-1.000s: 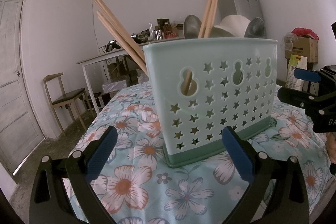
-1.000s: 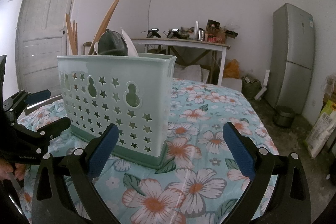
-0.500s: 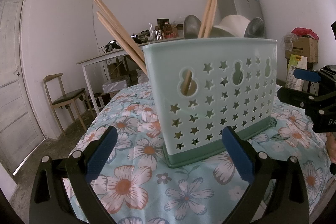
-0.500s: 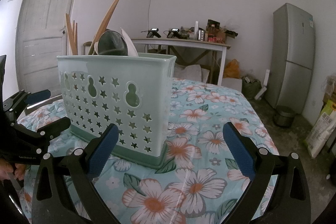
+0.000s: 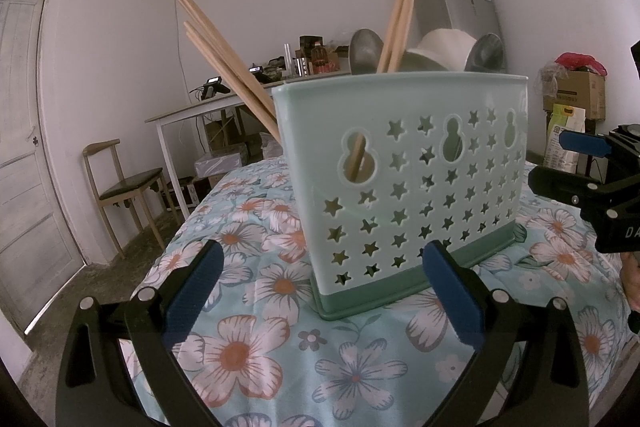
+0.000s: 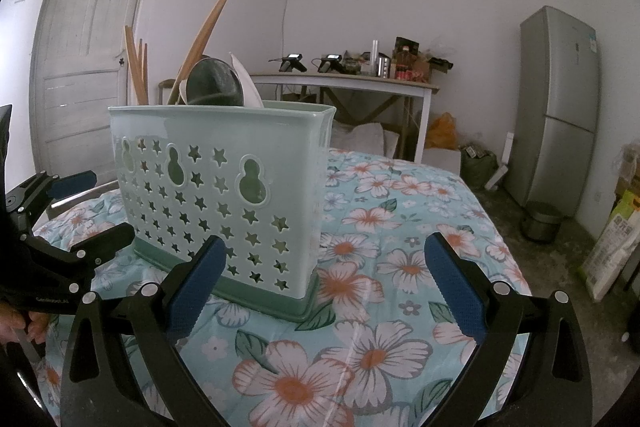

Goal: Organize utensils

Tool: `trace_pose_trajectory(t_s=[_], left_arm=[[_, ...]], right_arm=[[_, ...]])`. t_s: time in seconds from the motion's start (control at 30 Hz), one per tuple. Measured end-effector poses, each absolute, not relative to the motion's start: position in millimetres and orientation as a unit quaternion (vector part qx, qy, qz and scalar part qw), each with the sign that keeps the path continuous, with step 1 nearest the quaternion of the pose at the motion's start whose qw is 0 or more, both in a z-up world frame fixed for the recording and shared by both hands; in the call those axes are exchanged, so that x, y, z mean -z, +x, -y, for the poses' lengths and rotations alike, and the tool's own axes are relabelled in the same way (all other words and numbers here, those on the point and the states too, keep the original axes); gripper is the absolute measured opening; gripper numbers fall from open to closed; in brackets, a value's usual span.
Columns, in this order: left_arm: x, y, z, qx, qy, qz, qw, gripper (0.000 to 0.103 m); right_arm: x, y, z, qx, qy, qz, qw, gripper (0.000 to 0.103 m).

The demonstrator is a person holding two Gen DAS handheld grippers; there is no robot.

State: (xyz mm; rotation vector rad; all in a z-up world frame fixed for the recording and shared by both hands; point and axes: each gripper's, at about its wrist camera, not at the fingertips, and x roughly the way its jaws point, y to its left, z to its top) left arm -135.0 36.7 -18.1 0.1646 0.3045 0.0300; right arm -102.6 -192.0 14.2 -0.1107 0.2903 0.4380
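Jaws, left gripper [image 5: 322, 287]: spread wide, nothing between the blue pads; low over the cloth, facing one end of the caddy.
Jaws, right gripper [image 6: 324, 281]: spread wide, holding nothing; low over the cloth at the caddy's other end.
Caddy [image 5: 404, 183]: pale green plastic, star and gourd cut-outs, darker green base; stands upright on the cloth between the two grippers, touching neither.
Chopsticks [image 5: 224, 55]: wooden, several in the caddy; one bunch leans out over the end nearest the left gripper, a pair [image 5: 400, 15] stands steeper, further in.
Spoons [image 5: 364, 51]: metal bowls up, beside a white ladle-like piece [image 5: 444, 49], all above the rim.
Cloth [image 6: 400, 267]: turquoise, floral print.
Background: white door [image 6: 86, 39], cluttered table [image 6: 344, 83], grey fridge [image 6: 560, 107], wooden chair [image 5: 120, 183].
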Motion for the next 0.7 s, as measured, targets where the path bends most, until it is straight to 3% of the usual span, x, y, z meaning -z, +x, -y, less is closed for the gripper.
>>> trace_pose_trajectory(t_s=[0.7], left_arm=[[18.1,-135.0,-35.7,-0.015,0.082,-0.151,0.985,0.098]], right_arm=[[-12.8,-102.9,194.2,-0.216,-0.055,-0.145,0.964,0.095]])
